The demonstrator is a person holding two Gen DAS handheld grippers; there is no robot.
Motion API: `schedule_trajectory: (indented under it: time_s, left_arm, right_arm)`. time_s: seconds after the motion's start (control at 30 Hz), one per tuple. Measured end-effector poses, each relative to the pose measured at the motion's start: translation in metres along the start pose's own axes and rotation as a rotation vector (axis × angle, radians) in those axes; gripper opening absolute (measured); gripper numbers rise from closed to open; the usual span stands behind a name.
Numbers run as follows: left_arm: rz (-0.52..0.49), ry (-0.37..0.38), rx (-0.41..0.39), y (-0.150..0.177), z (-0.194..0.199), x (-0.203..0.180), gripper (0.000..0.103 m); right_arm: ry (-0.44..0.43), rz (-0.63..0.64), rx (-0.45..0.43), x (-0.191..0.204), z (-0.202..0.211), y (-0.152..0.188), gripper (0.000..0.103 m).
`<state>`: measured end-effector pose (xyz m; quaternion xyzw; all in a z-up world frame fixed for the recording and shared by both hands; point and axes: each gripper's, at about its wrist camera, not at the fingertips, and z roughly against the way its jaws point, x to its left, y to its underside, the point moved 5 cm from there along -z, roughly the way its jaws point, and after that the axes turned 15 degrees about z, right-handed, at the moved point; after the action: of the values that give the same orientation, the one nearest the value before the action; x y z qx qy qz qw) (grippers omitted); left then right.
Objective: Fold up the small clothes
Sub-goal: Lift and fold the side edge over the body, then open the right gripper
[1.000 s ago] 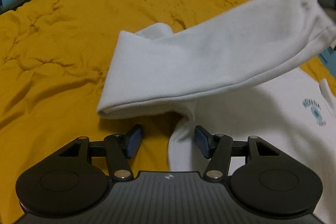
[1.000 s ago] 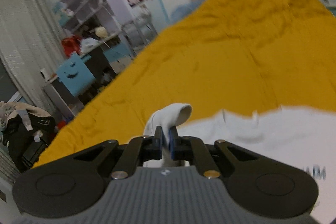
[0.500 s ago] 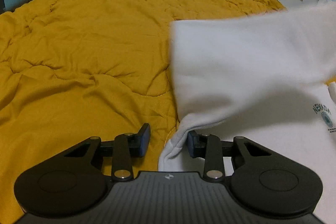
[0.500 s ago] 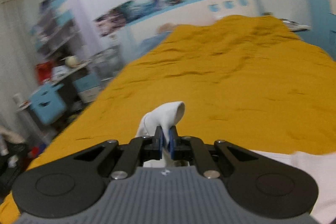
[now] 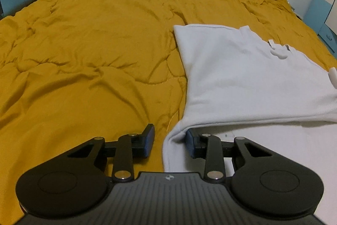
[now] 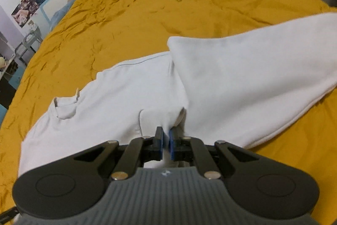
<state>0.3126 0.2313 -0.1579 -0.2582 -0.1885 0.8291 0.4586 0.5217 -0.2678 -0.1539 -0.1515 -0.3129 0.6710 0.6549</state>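
Left wrist view cuts the white sweatshirt [image 5: 242, 77] off at the right edge and behind the gripper body at the bottom, so its full outline can't be seen there. It lies on a wrinkled mustard-yellow quilt [image 5: 94, 56], with 1 sleeve folded across the body. The left gripper [image 5: 169, 141] sits at the garment's near left edge: the right pad touches or is tucked under the cloth fold, the left pad stands clear over bare quilt. The jaws closed partway a moment ago and now stand with a gap, so nothing looks pinched. How far the cloth goes between the pads is hard to tell, since the fold hides the right pad's tip.

The right wrist view shows what the other doesn't: the right gripper [image 6: 166, 146] is clamped tight on a bunch of the white fabric, the 2 blue pads almost together with cloth between them. It also shows the other sleeve [image 6: 252, 81] spread out to the right over the quilt, and a small tag [image 6: 77, 93] at the neckline. That view is a bit blurred, and the fabric below the pads is hidden by the gripper body.
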Motion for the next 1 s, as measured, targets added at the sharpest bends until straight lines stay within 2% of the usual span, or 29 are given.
schedule_trajectory:
  time_s: [0.17, 0.23, 0.37, 0.4, 0.47, 0.57, 0.7, 0.73, 0.77, 0.8, 0.83, 0.87, 1.0]
  left_arm:
    - [0.005, 0.002, 0.074, 0.0, 0.013, 0.0, 0.035]
    - [0.025, 0.051, 0.116, -0.007, 0.021, 0.0, 0.036]
    - [0.138, 0.168, 0.065, -0.04, 0.034, 0.007, 0.051]
    - [0.172, 0.179, 0.045, -0.049, 0.032, 0.01, 0.051]
    - [0.253, 0.195, 0.028, -0.064, 0.02, 0.013, 0.052]
    - [0.333, 0.235, 0.051, -0.075, -0.01, 0.009, 0.052]
    - [0.347, 0.227, 0.083, -0.071, -0.052, -0.005, 0.051]
    - [0.35, 0.231, 0.093, -0.069, -0.06, -0.008, 0.045]
    - [0.353, 0.23, 0.094, -0.066, -0.065, -0.009, 0.033]
    - [0.354, 0.226, 0.085, -0.064, -0.067, -0.011, 0.026]
    - [0.358, 0.229, 0.062, -0.064, -0.067, -0.012, 0.01]
    - [0.365, 0.247, 0.032, -0.064, -0.064, -0.011, 0.006]
    - [0.343, 0.26, -0.023, -0.068, -0.052, -0.011, 0.004]
  right_arm:
    - [0.044, 0.0, -0.031, 0.005, 0.011, 0.0, 0.0]
    - [0.048, 0.015, -0.009, 0.006, 0.006, 0.005, 0.0]
    - [0.029, 0.024, -0.003, 0.006, 0.007, 0.008, 0.0]
    - [0.026, 0.023, -0.003, 0.006, 0.007, 0.008, 0.0]
    - [0.022, 0.025, -0.001, 0.005, 0.006, 0.009, 0.001]
    - [0.017, 0.025, 0.0, 0.004, 0.003, 0.009, 0.001]
    - [0.008, 0.026, -0.001, 0.002, 0.002, 0.012, 0.001]
    - [0.007, 0.027, -0.001, 0.002, 0.002, 0.012, 0.001]
    - [0.007, 0.028, -0.002, 0.002, 0.002, 0.013, 0.001]
    - [0.006, 0.027, -0.004, 0.002, 0.002, 0.013, 0.001]
    - [0.004, 0.028, -0.007, 0.002, 0.002, 0.013, 0.001]
    - [0.0, 0.028, -0.011, 0.002, 0.002, 0.014, 0.002]
    - [-0.024, 0.06, -0.103, 0.007, 0.017, 0.009, 0.001]
